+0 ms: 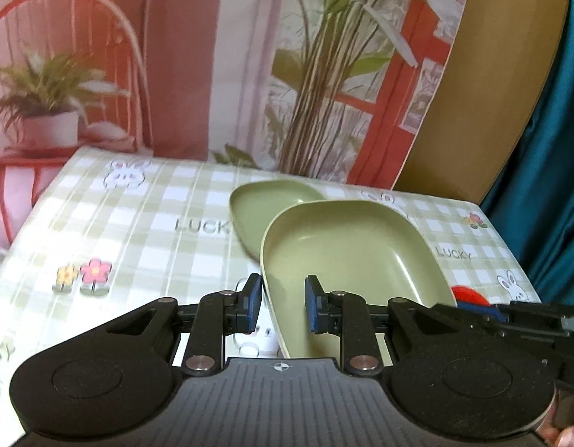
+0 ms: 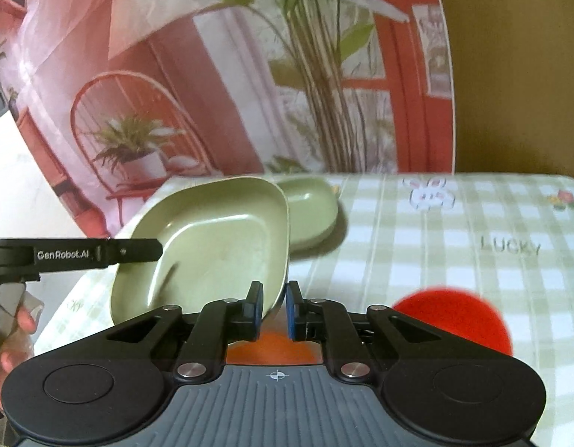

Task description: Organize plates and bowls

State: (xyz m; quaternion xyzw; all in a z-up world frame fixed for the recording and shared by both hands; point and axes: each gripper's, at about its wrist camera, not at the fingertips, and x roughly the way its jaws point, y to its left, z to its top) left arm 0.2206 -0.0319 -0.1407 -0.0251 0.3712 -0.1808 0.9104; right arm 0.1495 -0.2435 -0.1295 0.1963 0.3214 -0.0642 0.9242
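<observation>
Green plate is hanging tilted above the worktop, lifted clear of it and gripped at two edges at once. In the left wrist view the left tool is straddling the plate's near-left rim, one blue pad outside and the other inside the dish; the gap looks wider than the rim, so whether the pads are actually pressing is hard to tell. In the right wrist view the right tool is sitting nearly closed, pinching the plate's lower right rim between its blue pads. The left tool's black finger, marked GenRobot.AI, is reaching in from the left over the plate's far rim in that view, with a hand behind it at the frame edge.

Just past the held plate, a second green plate is lying flat on the worktop — partly hidden behind the lifted one in both views. Near the right tool, a red round thing is resting on the cloth, blurred; only its edge is peeking out in the left view. Something orange is showing directly under the right tool's pads — can't tell what it is.

The worktop is wearing a green-and-white check cloth with flowers, rabbits and "LUCKY" print. Behind it a printed backdrop is standing, showing a chair, potted plants and a red window frame; teal fabric is hanging at far right.
</observation>
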